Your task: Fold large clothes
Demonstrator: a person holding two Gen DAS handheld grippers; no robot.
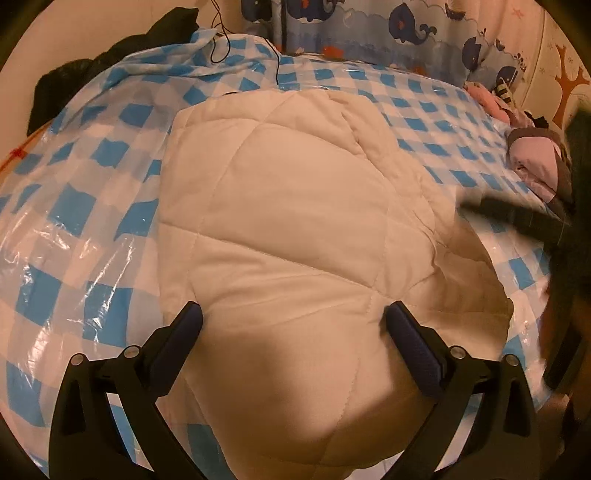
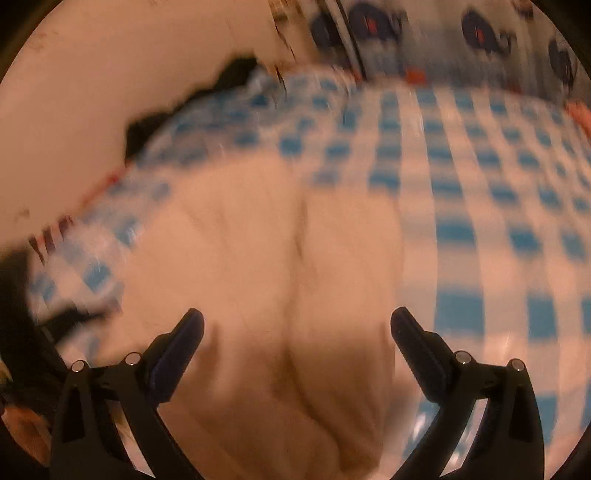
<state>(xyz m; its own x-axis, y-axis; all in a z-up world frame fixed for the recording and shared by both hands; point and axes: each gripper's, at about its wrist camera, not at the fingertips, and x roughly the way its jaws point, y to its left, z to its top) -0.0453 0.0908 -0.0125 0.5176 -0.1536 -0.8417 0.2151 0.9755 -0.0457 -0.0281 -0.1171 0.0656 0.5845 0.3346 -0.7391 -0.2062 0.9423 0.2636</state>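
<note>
Cream quilted garment (image 1: 295, 229) lies folded on the bed's checked sheet (image 1: 74, 184). Left tongs (image 1: 293, 321) & right tongs (image 2: 297, 325) both spread wide, holding nothing. Risk imo: puffy padding springs back, fold pops open.

A blue-and-white checked sheet (image 1: 92, 155) covered the bed under a layer of clear, crinkled plastic. Dark clothing (image 1: 110, 59) was heaped along its far left edge against the wall. A thin black cable (image 1: 277, 62) trailed down onto the sheet near the far edge. A curtain printed with whales (image 1: 406, 33) hung behind the bed. Pink and grey clothes (image 1: 532, 155) lay bunched at the right edge.
</note>
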